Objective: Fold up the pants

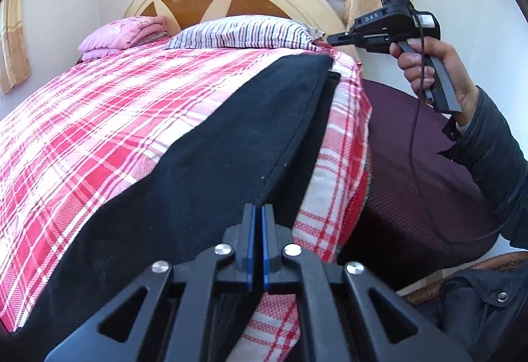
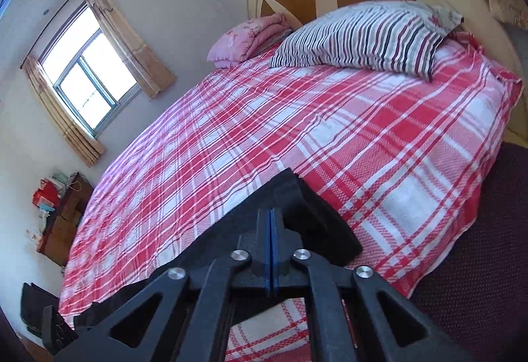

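Black pants lie stretched along the near edge of the plaid bedsheet. Left gripper clamped tight on their edge. Right gripper likewise pinches a corner, jaws fully closed.

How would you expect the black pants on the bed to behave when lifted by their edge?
The black pants probably hang floppy: they drape flat over the plaid sheet. Likely light, since the left tool pinches one edge. The matte weave suggests little slipping.
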Available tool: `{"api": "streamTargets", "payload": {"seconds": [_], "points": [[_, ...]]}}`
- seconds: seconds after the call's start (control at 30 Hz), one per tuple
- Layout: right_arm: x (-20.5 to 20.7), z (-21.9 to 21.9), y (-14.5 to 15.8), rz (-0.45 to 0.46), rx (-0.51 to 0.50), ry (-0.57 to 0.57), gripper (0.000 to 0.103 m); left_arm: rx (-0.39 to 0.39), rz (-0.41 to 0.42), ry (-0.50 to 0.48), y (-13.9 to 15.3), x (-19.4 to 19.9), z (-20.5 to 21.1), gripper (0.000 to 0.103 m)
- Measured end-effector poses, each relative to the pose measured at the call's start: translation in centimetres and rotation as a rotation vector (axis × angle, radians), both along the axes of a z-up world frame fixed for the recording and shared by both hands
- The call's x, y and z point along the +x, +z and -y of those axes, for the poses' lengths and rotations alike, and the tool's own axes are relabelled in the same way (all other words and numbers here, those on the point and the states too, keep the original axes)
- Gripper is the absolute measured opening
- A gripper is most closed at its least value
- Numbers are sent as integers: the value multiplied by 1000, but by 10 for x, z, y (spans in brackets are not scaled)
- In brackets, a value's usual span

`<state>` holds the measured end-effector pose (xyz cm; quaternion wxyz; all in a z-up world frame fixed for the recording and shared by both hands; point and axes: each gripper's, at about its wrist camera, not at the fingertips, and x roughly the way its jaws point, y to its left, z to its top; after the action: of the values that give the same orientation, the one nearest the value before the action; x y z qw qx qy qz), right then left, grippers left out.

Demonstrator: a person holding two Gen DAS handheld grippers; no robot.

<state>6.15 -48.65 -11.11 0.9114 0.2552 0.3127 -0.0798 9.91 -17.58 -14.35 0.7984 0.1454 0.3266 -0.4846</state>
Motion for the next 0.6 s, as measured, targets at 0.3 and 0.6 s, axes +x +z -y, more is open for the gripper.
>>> {"api": "streamTargets", "payload": {"seconds": [0.3, 0.6], "points": [[9, 28, -35, -103, 184, -24, 1, 17, -11, -3, -11, -1, 6, 4], [4, 44, -41, -125, 175, -88, 54, 12, -18, -1, -12, -1, 5, 4]]}}
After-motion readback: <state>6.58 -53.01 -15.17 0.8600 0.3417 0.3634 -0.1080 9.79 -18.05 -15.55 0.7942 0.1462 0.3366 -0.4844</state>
